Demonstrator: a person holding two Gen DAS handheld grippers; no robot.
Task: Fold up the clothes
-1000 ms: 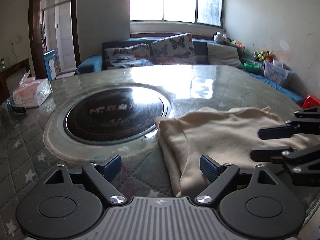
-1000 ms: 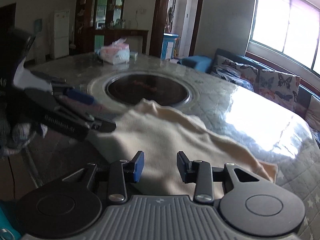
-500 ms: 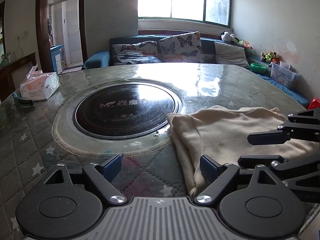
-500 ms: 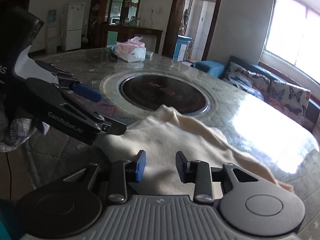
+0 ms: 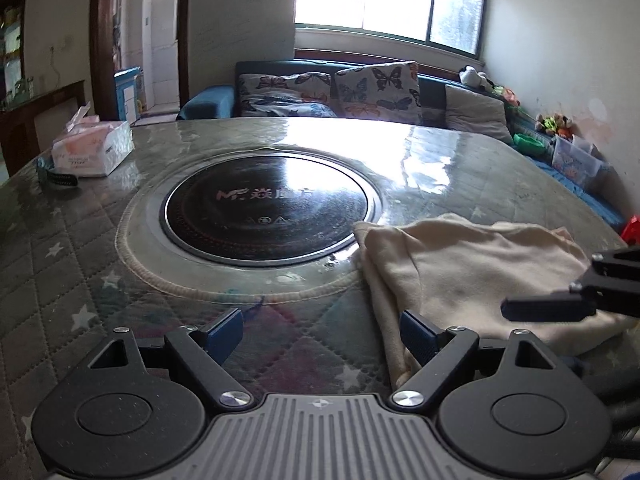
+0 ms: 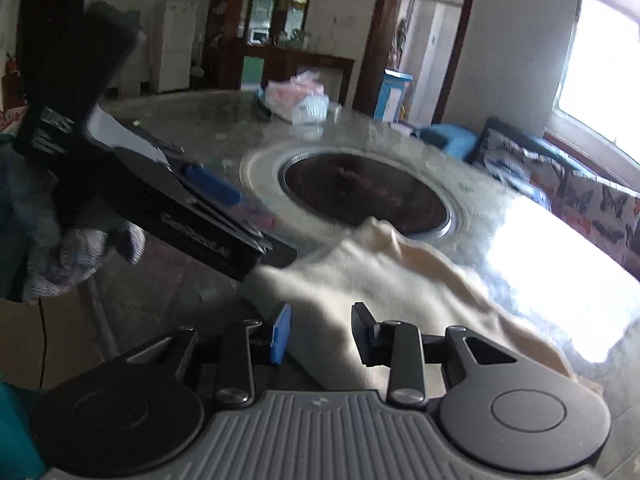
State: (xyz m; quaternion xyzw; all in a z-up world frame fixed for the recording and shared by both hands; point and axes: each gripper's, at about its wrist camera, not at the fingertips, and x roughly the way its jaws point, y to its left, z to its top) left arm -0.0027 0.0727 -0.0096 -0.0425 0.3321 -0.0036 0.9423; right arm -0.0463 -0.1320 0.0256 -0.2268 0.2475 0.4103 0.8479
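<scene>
A cream garment (image 5: 472, 272) lies folded on the table's right side, beside the black round hob (image 5: 264, 212). My left gripper (image 5: 320, 332) is open over the quilted table cover, its right finger close to the garment's near left edge, nothing between the fingers. One finger (image 5: 544, 309) of the right gripper reaches in from the right edge above the cloth. In the right wrist view, the right gripper (image 6: 322, 332) is open just above the garment (image 6: 380, 280). A gloved hand (image 6: 76, 256) holds the left gripper (image 6: 248, 220) at the left.
A tissue pack (image 5: 92, 148) sits at the table's far left with a dark band (image 5: 56, 178) beside it. A sofa with butterfly cushions (image 5: 360, 88) stands behind the table, and toy boxes (image 5: 576, 160) line the right wall. Window glare falls on the glass top (image 5: 400, 152).
The right gripper has drawn off to the right, so only one finger shows in the left wrist view. The right wrist view has swung and blurred. The garment lies as before.
</scene>
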